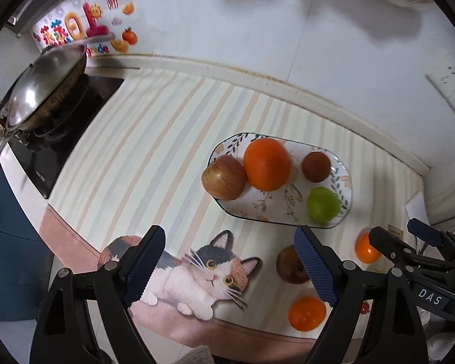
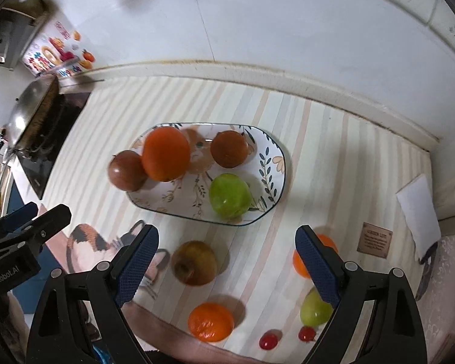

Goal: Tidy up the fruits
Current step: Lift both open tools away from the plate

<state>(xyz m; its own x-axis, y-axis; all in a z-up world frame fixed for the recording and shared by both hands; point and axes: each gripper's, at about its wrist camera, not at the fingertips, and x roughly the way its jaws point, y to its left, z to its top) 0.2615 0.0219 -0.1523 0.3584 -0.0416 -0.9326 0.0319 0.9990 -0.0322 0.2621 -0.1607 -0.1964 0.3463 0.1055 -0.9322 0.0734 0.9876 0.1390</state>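
Note:
A floral plate (image 1: 344,182) (image 2: 276,163) on the striped mat holds a red apple (image 1: 224,176) (image 2: 126,170), a big orange (image 1: 267,163) (image 2: 166,153), a brown fruit (image 1: 316,166) (image 2: 229,149) and a green apple (image 1: 323,205) (image 2: 230,195). Loose on the mat lie a brownish apple (image 2: 194,262) (image 1: 289,265), two oranges (image 2: 210,321) (image 2: 300,262), a green fruit (image 2: 314,309) and two small red fruits (image 2: 268,341). My left gripper (image 1: 230,270) is open and empty over the cat picture. My right gripper (image 2: 227,268) is open and empty above the brownish apple.
A wok (image 1: 42,88) sits on the stove at the far left. A tiled wall runs behind the counter. A white paper (image 2: 418,212) and a small brown label (image 2: 376,239) lie at the right. The counter's front edge is just below the loose fruit.

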